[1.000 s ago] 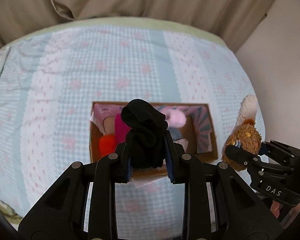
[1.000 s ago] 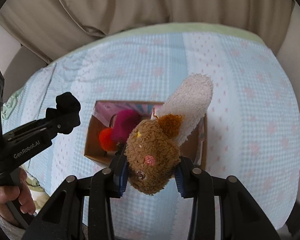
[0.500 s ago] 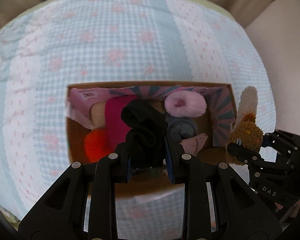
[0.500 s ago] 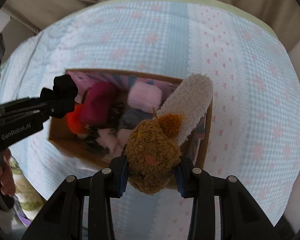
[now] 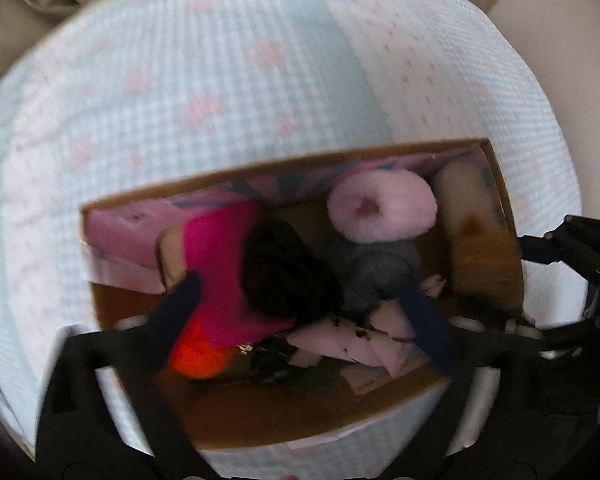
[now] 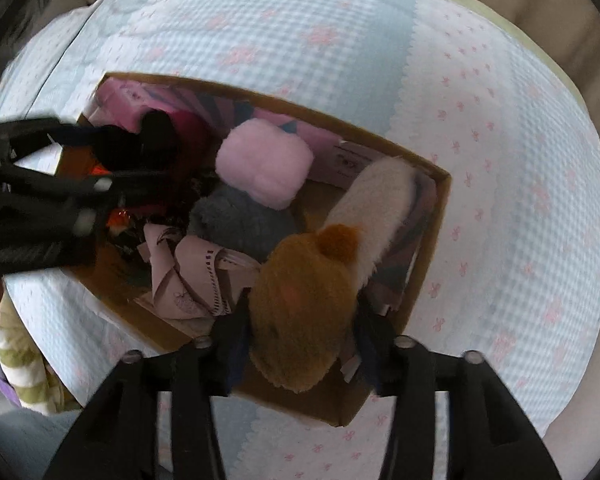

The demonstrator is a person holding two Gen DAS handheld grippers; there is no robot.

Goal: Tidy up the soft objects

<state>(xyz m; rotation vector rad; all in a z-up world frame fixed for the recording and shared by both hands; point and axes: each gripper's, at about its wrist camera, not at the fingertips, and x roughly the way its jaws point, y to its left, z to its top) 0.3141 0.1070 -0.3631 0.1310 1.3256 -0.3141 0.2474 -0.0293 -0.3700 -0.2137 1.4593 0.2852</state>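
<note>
A cardboard box [image 5: 504, 208] [image 6: 432, 240] sits on the bed. In the left wrist view my left gripper [image 5: 300, 304] is open, its fingers spread wide over the box, and the black sock bundle [image 5: 284, 272] lies free between them on the pile. It also shows in the right wrist view [image 6: 156, 136]. My right gripper [image 6: 300, 320] is shut on a brown plush toy [image 6: 304, 304] with a cream tail, held low over the box's right end. It also shows blurred in the left wrist view [image 5: 472, 240].
The box holds a pink fluffy roll [image 5: 380, 208], a grey plush [image 6: 240, 220], a magenta cloth [image 5: 216, 264], an orange ball [image 5: 196, 356] and a pale pink cloth [image 6: 188, 276]. The blue-and-pink checked bedspread [image 6: 500, 120] surrounds it. Beige curtain lies behind.
Both grippers dropped down into the box. My left gripper opened and let go of the black sock bundle. The right still holds the brown plush, now lower inside the box.
</note>
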